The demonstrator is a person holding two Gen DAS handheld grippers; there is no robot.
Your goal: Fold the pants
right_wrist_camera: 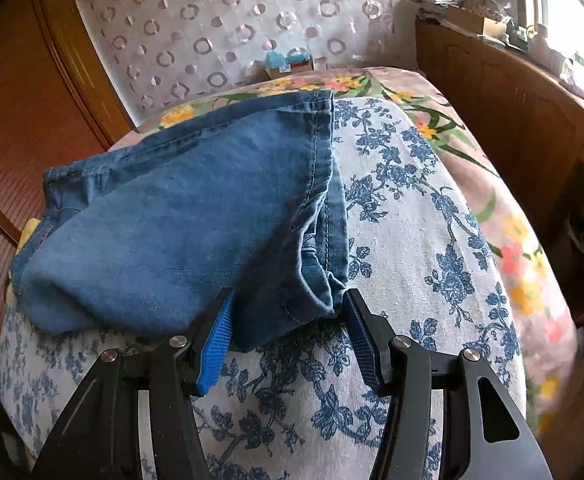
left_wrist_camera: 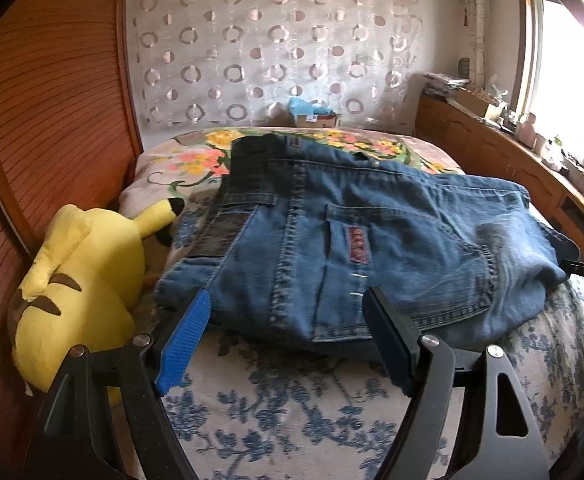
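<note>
Folded denim pants point(left_wrist_camera: 356, 240) lie in a thick stack on the bed's blue-flowered cover point(left_wrist_camera: 312, 412), beside a yellow plush toy point(left_wrist_camera: 79, 288).

The left tongs point(left_wrist_camera: 287, 344) are spread wide at the near edge, grasping nothing. The right tongs point(right_wrist_camera: 287, 320) straddle a hemmed corner, part-open, pads not pressing. The denim is judged heavy, limp, not slippery; layered edges and seams are best gripped.

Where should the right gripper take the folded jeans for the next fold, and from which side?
Best bet: the doubled fold corner of the jeans nearest the right gripper, approached from the near bed edge. The denim bulges there, lifted off the bedspread, already between the open pads, so fingers could slide around it.
</note>
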